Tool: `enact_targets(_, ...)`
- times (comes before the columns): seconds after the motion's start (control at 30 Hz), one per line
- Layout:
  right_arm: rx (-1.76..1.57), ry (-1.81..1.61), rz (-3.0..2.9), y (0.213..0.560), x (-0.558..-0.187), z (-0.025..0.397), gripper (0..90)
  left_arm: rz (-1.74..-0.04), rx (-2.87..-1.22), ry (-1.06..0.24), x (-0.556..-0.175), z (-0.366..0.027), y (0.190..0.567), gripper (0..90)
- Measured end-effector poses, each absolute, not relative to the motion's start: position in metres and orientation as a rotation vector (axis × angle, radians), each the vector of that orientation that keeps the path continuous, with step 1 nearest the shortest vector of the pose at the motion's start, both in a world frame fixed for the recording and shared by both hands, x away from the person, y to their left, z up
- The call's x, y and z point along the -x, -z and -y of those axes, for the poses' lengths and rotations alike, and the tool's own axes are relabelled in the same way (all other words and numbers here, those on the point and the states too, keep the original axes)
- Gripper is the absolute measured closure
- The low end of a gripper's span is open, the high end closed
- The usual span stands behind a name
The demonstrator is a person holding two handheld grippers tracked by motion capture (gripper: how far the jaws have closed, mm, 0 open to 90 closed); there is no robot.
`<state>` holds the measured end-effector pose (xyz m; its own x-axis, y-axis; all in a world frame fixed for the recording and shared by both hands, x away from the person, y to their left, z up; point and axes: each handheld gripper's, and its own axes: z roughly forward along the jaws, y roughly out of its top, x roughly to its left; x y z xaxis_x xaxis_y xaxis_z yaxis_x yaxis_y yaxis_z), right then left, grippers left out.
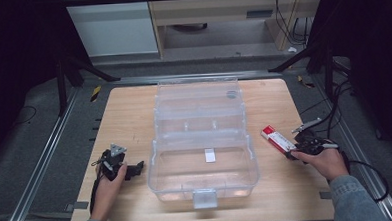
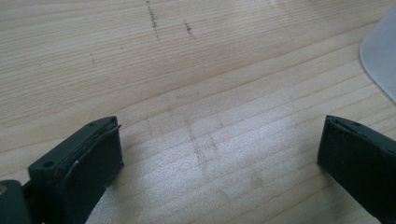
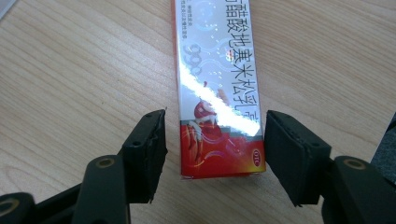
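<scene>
Right gripper [image 3: 212, 154] straddles the carton [image 3: 217, 93], fingers spread; closing squarely on its sides should hold. Left gripper [image 2: 219, 158] idles released.

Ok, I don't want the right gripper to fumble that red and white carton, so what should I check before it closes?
1. Carton sits between the jaws of the right gripper: ok.
2. Jaws wide enough, a gap on each side: ok.
3. Carton lies flat on the table: ok.
4. Carton centred between the jaws: not ok, it sits nearer the right one.
5. Clear plastic box is open and ready to take it: ok.
6. Left gripper is open, resting left of the box, out of the way: ok.
</scene>
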<state>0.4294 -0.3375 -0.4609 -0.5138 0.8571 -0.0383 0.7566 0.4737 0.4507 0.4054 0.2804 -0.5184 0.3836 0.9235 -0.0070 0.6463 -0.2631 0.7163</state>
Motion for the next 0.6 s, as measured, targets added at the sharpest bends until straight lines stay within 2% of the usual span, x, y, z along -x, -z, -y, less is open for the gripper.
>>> enact_targets(0.17, -1.368, -0.543, -2.463, 0.461, -0.429, 0.335, 49.4, -1.344, -2.007, -0.559, -0.405, -0.28, 0.518, 0.0)
enact_targets(0.6, -1.326, -0.517, -2.53, 0.459, -0.407, 0.309, 48.9, -1.344, -2.007, -0.558, -0.405, -0.28, 0.518, 0.0)
